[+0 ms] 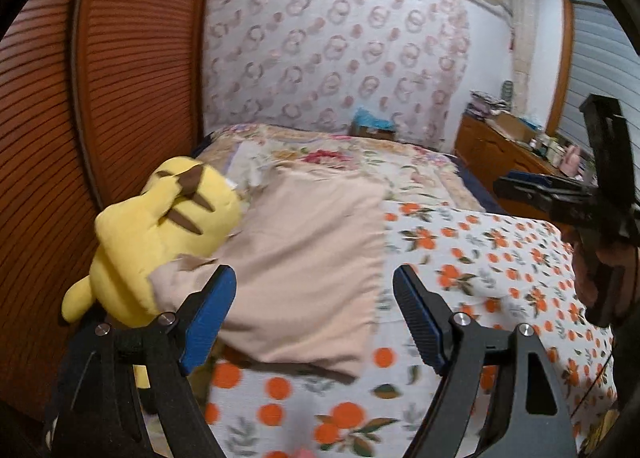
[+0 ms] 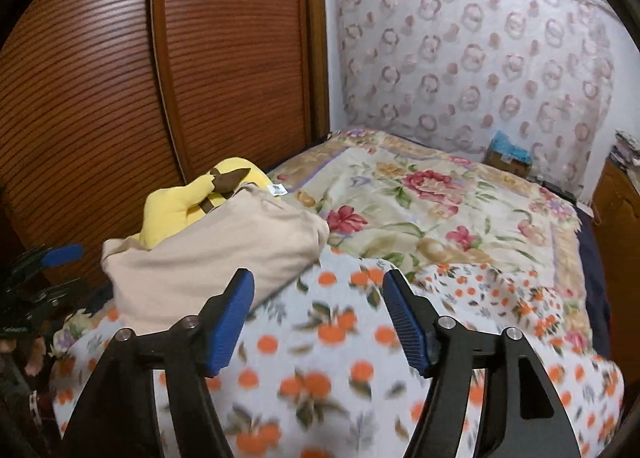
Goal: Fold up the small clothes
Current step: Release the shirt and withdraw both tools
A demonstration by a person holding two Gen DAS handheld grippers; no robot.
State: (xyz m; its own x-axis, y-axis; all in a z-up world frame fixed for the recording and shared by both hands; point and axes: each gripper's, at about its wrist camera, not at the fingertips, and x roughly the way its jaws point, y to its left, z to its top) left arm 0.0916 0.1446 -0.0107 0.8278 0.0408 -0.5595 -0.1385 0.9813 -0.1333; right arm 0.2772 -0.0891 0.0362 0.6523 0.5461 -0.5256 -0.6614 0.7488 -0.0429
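Matt beige cloth garment (image 1: 304, 258), plush yellow toy (image 1: 160, 234), ribbed wooden doors (image 2: 224, 50)

Left claw (image 1: 314, 312) low in frame, blue pads (image 1: 208, 322) spread wide, nothing between them. Beige folded garment (image 1: 304, 258) just beyond, lying flat on an orange-print blanket (image 1: 472, 270) spread over the bed. Yellow plush toy (image 1: 160, 234) at the garment's left edge, touching it, leaning by a brown slatted wardrobe door (image 1: 100, 98). Floral quilt (image 1: 360, 162) farther back, below a patterned curtain (image 1: 340, 46). Right claw (image 1: 560, 198) at the right border, dark, held in a hand (image 1: 608, 274), above the blanket's edge; jaw spacing not readable. Wooden dresser (image 1: 500, 150) cluttered behind.
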